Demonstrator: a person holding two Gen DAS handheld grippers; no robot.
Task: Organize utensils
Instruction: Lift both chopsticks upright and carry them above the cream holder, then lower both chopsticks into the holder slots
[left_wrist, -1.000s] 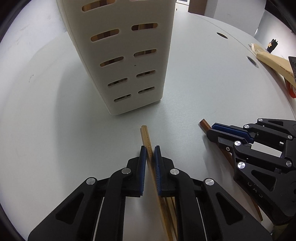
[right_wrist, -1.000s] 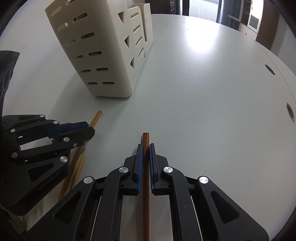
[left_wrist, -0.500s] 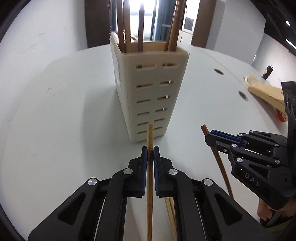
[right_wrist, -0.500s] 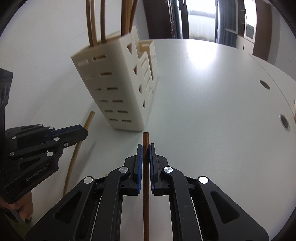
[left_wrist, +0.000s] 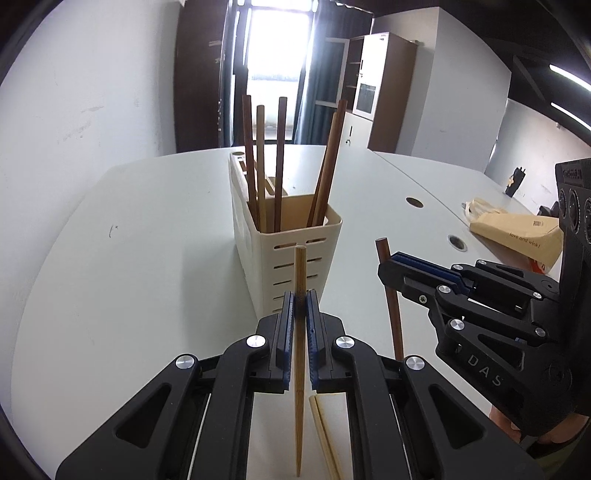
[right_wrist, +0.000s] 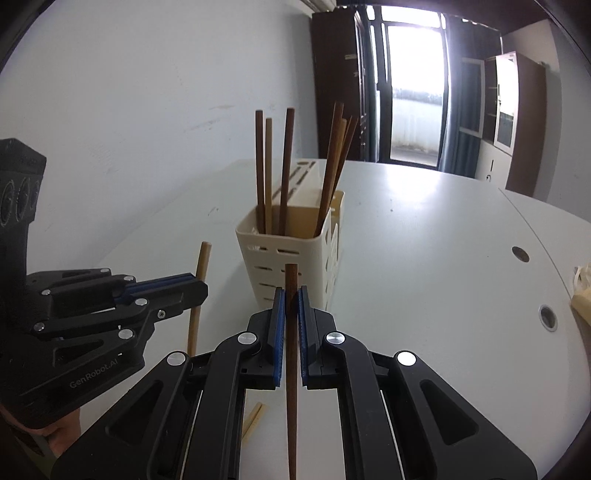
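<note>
A cream slotted utensil holder (left_wrist: 295, 254) (right_wrist: 295, 254) stands on the white table with several dark and light chopsticks upright in it. My left gripper (left_wrist: 300, 295) is shut on a light wooden chopstick (left_wrist: 300, 332), held steeply upright just before the holder. My right gripper (right_wrist: 291, 291) is shut on a dark brown chopstick (right_wrist: 291, 369), also near upright. In the left wrist view the right gripper (left_wrist: 391, 264) shows with its dark chopstick (left_wrist: 391, 302); in the right wrist view the left gripper (right_wrist: 199, 288) shows with the light chopstick (right_wrist: 197, 295).
More light chopsticks (left_wrist: 325, 439) (right_wrist: 253, 419) lie on the table (left_wrist: 129, 258) below the grippers. A tan paper bag (left_wrist: 517, 236) sits at the right, by round cable holes (left_wrist: 457, 242). A wall runs along the left, with cabinets and a window behind.
Both grippers have risen off the table and tilted up, each lifting its chopstick. The holder's open top and the chopsticks in it have come into view.
</note>
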